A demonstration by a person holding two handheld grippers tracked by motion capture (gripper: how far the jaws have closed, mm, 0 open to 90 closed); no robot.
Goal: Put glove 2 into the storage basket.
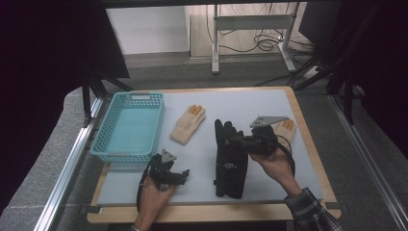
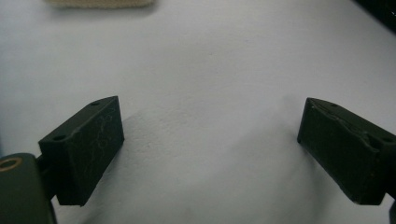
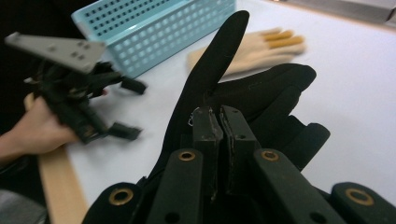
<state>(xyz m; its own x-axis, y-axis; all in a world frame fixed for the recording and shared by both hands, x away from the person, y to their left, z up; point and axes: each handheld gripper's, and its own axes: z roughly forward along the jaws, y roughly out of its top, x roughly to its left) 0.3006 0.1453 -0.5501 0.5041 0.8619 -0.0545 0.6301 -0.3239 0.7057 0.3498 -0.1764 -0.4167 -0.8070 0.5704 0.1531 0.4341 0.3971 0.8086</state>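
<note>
pinched between our right gripper's (image 3: 219,116) jaws, the black glove (image 1: 230,159) is hanging over the white mat (image 1: 192,154), its fingers pointing toward the basket (image 1: 129,126) in the right gripper view. we are gripping thin fabric with the jaws pressed nearly together, so the pickup looks done, while the carry and drop into the basket are still waiting. our left gripper (image 1: 180,175) is hovering low near the front edge with its jaws spread and holding nothing. two cream gloves, one (image 1: 188,123) mid-mat and another (image 1: 287,126) behind our right hand, are lying untouched, and the basket is looking bare inside.
</note>
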